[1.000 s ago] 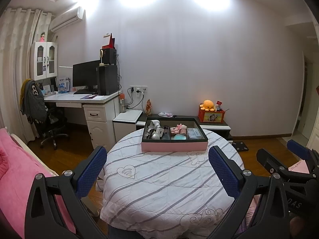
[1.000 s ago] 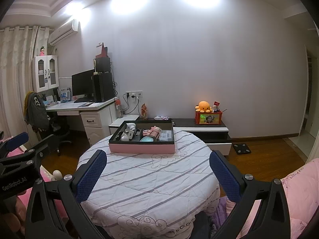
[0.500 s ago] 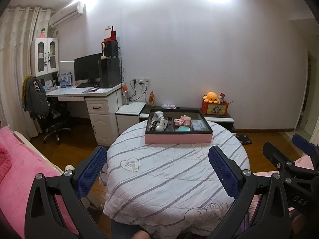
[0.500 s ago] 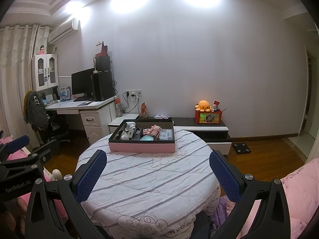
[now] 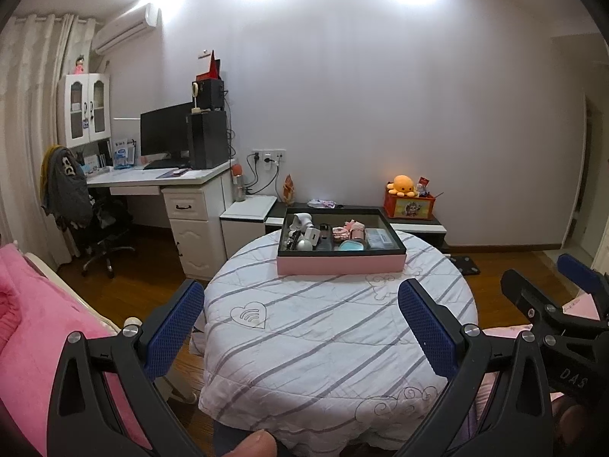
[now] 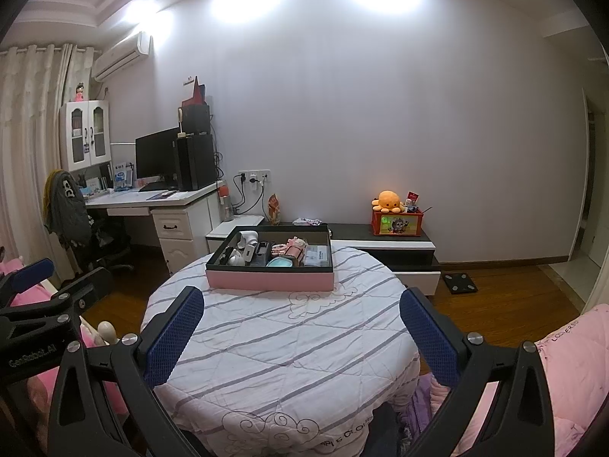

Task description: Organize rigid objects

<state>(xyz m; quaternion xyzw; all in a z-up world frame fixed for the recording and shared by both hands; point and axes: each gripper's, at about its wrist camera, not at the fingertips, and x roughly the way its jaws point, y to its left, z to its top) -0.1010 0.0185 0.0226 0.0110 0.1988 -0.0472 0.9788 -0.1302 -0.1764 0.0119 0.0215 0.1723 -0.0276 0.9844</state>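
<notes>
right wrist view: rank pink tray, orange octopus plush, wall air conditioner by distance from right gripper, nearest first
1. pink tray: on the round table, just ahead of the right gripper.
2. orange octopus plush: on the low cabinet behind the table, right.
3. wall air conditioner: high on the wall, far left.

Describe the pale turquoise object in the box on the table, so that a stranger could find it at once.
Start at the round table with the striped white quilted cover; at its far edge stands a shallow pink-sided box with a black rim. The pale turquoise rounded object lies against the box's near wall, about in the middle. It is the only blue-green thing there, between a white round gadget and a clear flat packet.
</notes>
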